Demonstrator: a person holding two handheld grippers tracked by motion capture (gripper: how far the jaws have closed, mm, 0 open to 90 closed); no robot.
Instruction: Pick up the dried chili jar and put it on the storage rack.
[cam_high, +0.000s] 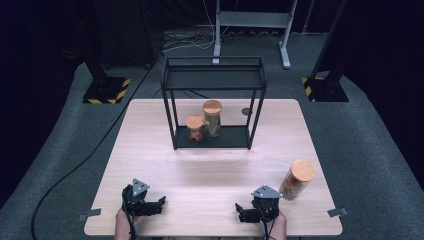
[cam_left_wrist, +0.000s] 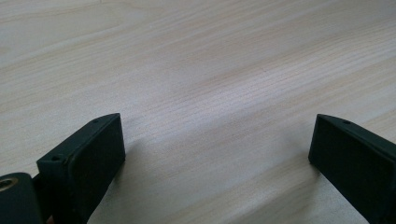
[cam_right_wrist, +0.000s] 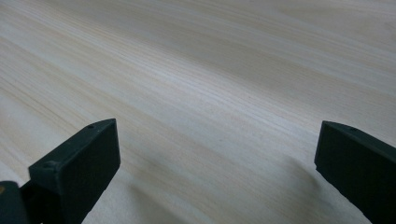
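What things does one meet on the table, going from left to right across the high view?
Left tool → short jar on the rack's lower shelf → tall jar beside it → right tool → jar lying near the table's right edge.

A clear jar (cam_high: 297, 180) with a round cork-coloured lid stands upright near the right edge of the pale wooden table (cam_high: 210, 165), just beside the right gripper (cam_high: 241, 211). Reddish-brown contents show through its wall. Nothing touches it, and it stands well apart from the left gripper (cam_high: 161, 204).
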